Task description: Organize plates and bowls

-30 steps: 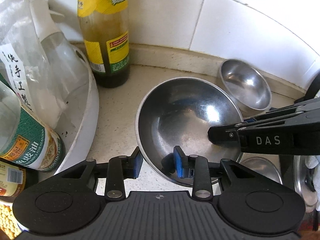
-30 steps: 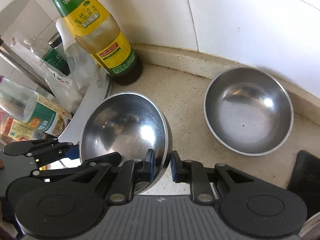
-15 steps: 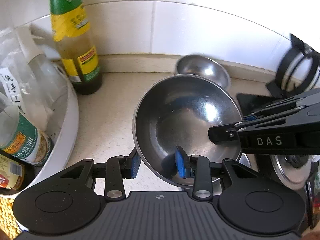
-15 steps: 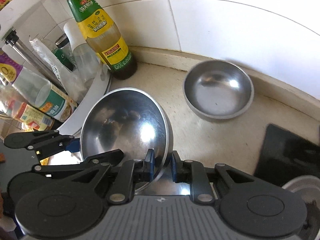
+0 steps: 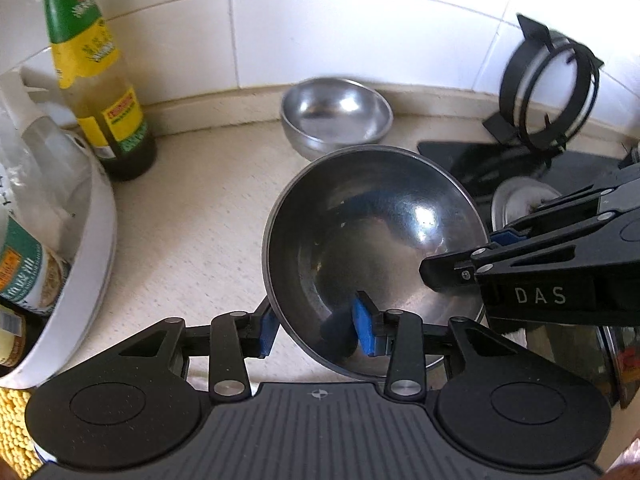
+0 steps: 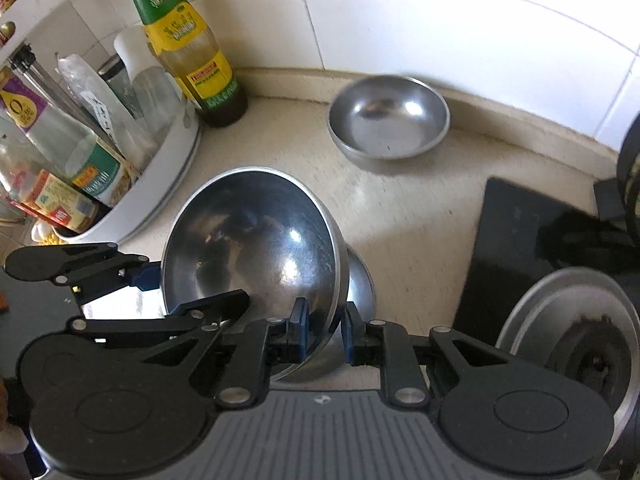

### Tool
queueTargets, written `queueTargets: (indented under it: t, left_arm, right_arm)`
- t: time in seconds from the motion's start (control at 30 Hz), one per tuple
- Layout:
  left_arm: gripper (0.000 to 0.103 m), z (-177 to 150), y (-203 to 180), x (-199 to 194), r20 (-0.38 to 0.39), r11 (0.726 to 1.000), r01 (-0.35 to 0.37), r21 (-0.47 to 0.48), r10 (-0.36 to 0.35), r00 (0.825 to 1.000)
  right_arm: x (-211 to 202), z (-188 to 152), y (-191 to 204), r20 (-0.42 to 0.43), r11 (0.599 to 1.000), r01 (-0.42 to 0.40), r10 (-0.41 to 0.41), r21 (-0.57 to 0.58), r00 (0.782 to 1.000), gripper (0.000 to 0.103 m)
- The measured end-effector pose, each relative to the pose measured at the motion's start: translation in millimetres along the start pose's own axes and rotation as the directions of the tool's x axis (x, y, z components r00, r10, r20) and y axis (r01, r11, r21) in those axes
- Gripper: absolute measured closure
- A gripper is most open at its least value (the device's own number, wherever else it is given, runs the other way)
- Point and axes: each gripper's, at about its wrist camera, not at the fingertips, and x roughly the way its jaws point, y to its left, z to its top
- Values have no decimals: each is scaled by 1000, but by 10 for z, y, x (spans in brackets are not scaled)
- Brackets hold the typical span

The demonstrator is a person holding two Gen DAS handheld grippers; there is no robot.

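A large, round, polished stainless-steel bowl (image 5: 372, 248) is carried above the speckled beige countertop (image 5: 192, 216), tilted so that its mouth is turned toward both wrist cameras. Its rim is gripped on one side by the right gripper (image 6: 325, 334), whose blue-padded jaws are drawn in narrow and are pressed on the rim wall. On the opposite side the rim is straddled by the left gripper (image 5: 316, 330); its jaws are opening, with the bowl wall between them, and a gap is seen between the inner blue pad and the metal, so the load is judged to be passing to the right gripper alone.

A smaller round stainless-steel bowl (image 6: 388, 118) is seen resting upright on the countertop against the white tiled wall (image 6: 440, 20), ahead of both grippers and well apart from the carried bowl. A dark, yellow-labelled sauce bottle (image 6: 192, 52) is stood to its left, beside a white round tray (image 6: 160, 196) packed with bottles. A black stove surface (image 6: 516, 248) lies to the right.

The coming move is judged to turn on this: the small bowl lies forward of the held bowl, toward the wall, and the right gripper is the nearer. A bowl this round has no long axis, so only rim level and centring need be matched if nesting is intended.
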Motion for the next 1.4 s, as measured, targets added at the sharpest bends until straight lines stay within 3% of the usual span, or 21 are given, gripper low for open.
queueTargets:
  t: [0.7, 0.77, 1.13, 1.4]
  left_arm:
    - [49, -90, -59, 165, -35, 999, 0, 41, 1, 999]
    - [49, -79, -35, 137, -20, 999, -17, 43, 18, 1000]
    - [44, 83, 219, -11, 28, 999, -43, -14, 43, 999]
    - [41, 338, 337, 73, 68, 998, -42, -56, 46, 997]
  right_arm:
    - [185, -74, -70, -63, 1000, -6, 6, -2, 998, 59]
    - [177, -81, -70, -53, 1000, 7, -7, -6, 999, 55]
    - [71, -39, -184, -17, 999, 38, -38, -9, 999, 55]
    - [-79, 245, -437, 51, 998, -14, 11, 66, 999, 53]
